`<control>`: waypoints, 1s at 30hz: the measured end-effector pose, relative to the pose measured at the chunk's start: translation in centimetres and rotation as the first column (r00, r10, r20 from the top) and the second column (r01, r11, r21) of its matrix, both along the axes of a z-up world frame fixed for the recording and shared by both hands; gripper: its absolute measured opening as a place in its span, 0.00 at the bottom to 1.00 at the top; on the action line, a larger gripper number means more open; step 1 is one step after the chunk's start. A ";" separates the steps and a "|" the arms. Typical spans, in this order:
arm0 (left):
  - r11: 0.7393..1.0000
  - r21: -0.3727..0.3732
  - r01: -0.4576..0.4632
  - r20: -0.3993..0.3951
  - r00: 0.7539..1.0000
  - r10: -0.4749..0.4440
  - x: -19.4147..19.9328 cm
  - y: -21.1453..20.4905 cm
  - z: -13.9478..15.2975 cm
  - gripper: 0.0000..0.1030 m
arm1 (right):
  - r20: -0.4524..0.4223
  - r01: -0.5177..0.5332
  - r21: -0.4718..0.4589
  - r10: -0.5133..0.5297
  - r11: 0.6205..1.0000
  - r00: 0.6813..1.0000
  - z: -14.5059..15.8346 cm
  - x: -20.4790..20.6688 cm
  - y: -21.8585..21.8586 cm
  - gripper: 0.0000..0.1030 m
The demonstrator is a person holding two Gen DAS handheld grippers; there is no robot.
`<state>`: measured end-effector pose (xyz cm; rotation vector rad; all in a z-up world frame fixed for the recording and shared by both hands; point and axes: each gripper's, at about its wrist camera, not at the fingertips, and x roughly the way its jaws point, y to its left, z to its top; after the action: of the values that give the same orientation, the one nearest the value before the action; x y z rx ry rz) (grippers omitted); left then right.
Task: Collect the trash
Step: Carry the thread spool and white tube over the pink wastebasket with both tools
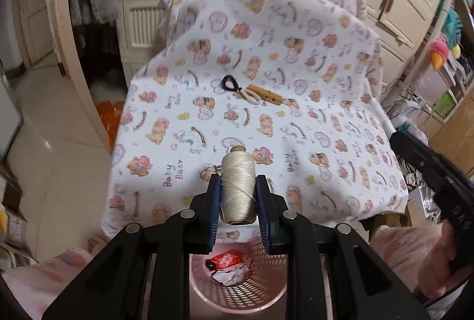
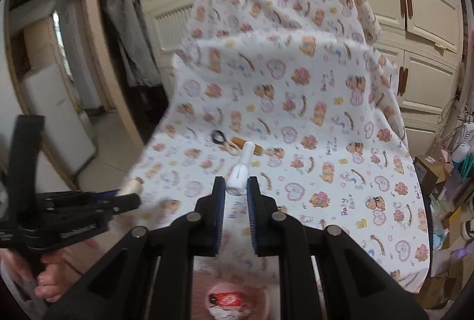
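Observation:
My left gripper (image 1: 238, 186) is shut on a cream spool of thread (image 1: 238, 189), held above the front edge of the bear-print cloth (image 1: 326, 101). Below it stands a pink mesh basket (image 1: 266, 287) holding a red wrapper (image 1: 228, 259) and crumpled paper. My right gripper (image 2: 236, 186) is shut on a small white plastic piece (image 2: 240, 172) over the same cloth (image 2: 340, 142). The basket (image 2: 260, 302) with the red wrapper (image 2: 226, 299) shows under it. A wooden-handled brush with a black loop (image 1: 254, 93) lies on the cloth, also in the right wrist view (image 2: 234, 144).
Cream cupboards (image 2: 420, 24) stand behind the cloth-covered table. Boxes and clutter (image 2: 444, 172) crowd the right side. A curved wooden frame (image 1: 68, 38) and tiled floor (image 1: 53, 127) lie to the left. The left gripper (image 2: 74, 207) shows at the right wrist view's left edge.

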<state>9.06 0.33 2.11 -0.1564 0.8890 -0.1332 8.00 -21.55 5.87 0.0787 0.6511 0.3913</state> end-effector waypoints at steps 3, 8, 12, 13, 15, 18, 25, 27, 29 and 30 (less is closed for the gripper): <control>1.000 -0.003 0.005 0.001 1.000 -0.005 -1.9 0.1 0.4 0.21 | 0.022 -0.023 0.005 0.023 1.000 1.000 1.3 -2.6 0.1 0.13; 1.000 -0.013 0.013 -0.022 1.000 -0.014 -4.4 -0.3 -1.8 0.21 | -0.012 -0.065 0.019 0.065 0.998 0.998 0.6 -6.8 0.7 0.13; 0.997 0.059 -0.057 -0.074 0.995 0.062 -3.8 -0.6 -5.2 0.21 | -0.118 -0.110 0.085 0.119 0.990 0.986 -2.1 -8.3 1.0 0.13; 0.999 0.023 -0.042 -0.111 0.993 0.044 -3.5 -0.4 -6.0 0.21 | -0.132 -0.107 0.082 0.117 0.991 0.984 -2.7 -8.3 1.2 0.13; 0.998 -0.065 -0.016 -0.143 0.990 0.007 -3.3 0.1 -6.4 0.21 | -0.173 -0.086 0.033 0.090 0.996 0.981 -4.5 -7.9 1.8 0.13; 0.999 -0.053 0.006 -0.159 0.987 -0.014 -3.4 -0.1 -7.1 0.21 | -0.263 -0.110 0.058 0.121 0.992 0.957 -6.9 -7.0 2.1 0.13; 0.994 -0.112 0.011 -0.341 0.939 -0.049 -2.9 -0.4 -11.2 0.21 | -0.382 -0.127 0.042 0.133 0.991 0.914 -10.4 -5.7 2.9 0.13; 0.994 -0.106 0.011 -0.375 0.926 -0.050 -2.8 -0.6 -12.0 0.21 | -0.424 -0.115 0.047 0.124 0.992 0.897 -11.4 -5.4 2.9 0.13; 0.994 -0.112 0.000 -0.417 0.908 -0.046 -2.8 -0.6 -13.1 0.21 | -0.466 -0.114 0.058 0.128 0.992 0.876 -12.3 -5.2 2.9 0.13; 0.993 -0.116 -0.006 -0.436 0.899 -0.045 -2.7 -0.6 -13.6 0.21 | -0.490 -0.109 0.059 0.124 0.992 0.863 -12.9 -5.0 2.8 0.13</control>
<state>6.33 -0.24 -11.49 -0.2920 1.3359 -0.1717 2.96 -18.73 -7.07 0.1715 1.1627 0.5039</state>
